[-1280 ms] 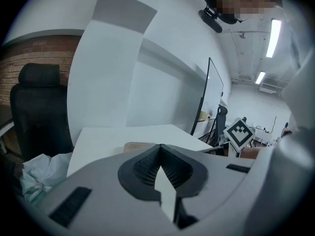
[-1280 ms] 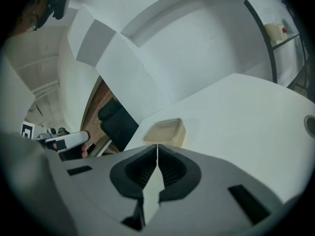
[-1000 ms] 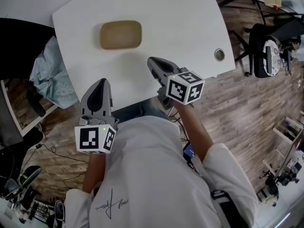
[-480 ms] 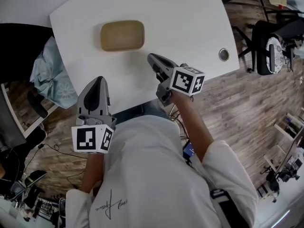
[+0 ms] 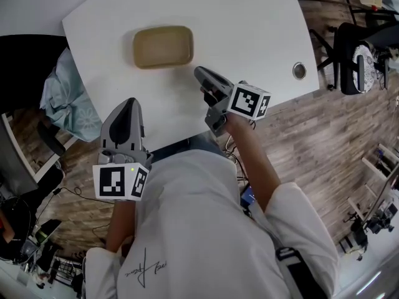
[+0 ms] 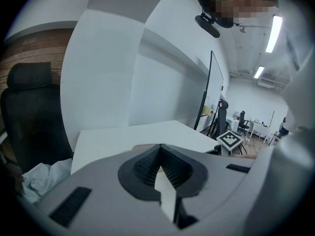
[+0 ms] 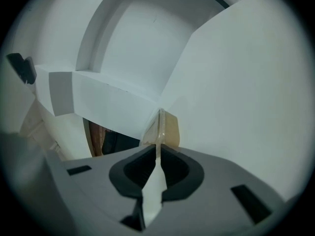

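My fingers are shut on nothing, both pairs. The left gripper [image 6: 160, 147] hangs at the near edge of the counter [image 5: 249, 30]. The right gripper [image 7: 158, 149] is over the counter, pointing at the tan tub [image 5: 163, 47] but well short of it. The tub lies untouched — I can't make out its contents, and the left gripper view shows only a sliver of it.

we hold left gripper [image 5: 127, 104] jaws together, empty | right gripper [image 5: 202, 75] jaws together, empty, farther forward than left
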Motion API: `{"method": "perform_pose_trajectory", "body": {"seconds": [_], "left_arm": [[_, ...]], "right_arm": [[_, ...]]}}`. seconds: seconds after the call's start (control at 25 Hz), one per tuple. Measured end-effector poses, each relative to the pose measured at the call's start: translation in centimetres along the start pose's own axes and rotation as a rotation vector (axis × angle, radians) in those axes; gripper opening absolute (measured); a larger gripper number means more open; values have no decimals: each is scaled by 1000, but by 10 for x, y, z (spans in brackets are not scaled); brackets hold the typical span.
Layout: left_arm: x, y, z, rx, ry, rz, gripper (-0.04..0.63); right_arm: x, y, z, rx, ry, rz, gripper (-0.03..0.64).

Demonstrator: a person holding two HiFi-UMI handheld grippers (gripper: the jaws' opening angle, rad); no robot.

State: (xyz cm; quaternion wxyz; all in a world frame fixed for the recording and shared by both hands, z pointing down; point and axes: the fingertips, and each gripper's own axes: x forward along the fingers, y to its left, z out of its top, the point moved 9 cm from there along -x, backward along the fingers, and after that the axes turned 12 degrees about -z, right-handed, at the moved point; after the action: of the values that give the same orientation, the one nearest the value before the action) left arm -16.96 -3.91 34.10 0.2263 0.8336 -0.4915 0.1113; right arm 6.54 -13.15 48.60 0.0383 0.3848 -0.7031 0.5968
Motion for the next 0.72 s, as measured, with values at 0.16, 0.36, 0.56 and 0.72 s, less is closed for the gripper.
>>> {"method": "perform_pose_trajectory", "body": {"seconds": [0.16, 0.36, 0.56, 0.72], "left_arm": [[3, 3, 0, 0, 11, -3, 5], [3, 5, 1, -2, 16, -5, 5], [4, 9, 1, 1, 27, -1, 5], [5, 10, 2, 0, 27, -1, 3]], "right_arm": [[5, -5, 0, 47, 5, 1, 25], [8, -8, -2, 120, 5, 40, 26], [13, -9, -1, 161, 9, 60, 59], [15, -12, -1, 176, 16, 59, 72]]}}
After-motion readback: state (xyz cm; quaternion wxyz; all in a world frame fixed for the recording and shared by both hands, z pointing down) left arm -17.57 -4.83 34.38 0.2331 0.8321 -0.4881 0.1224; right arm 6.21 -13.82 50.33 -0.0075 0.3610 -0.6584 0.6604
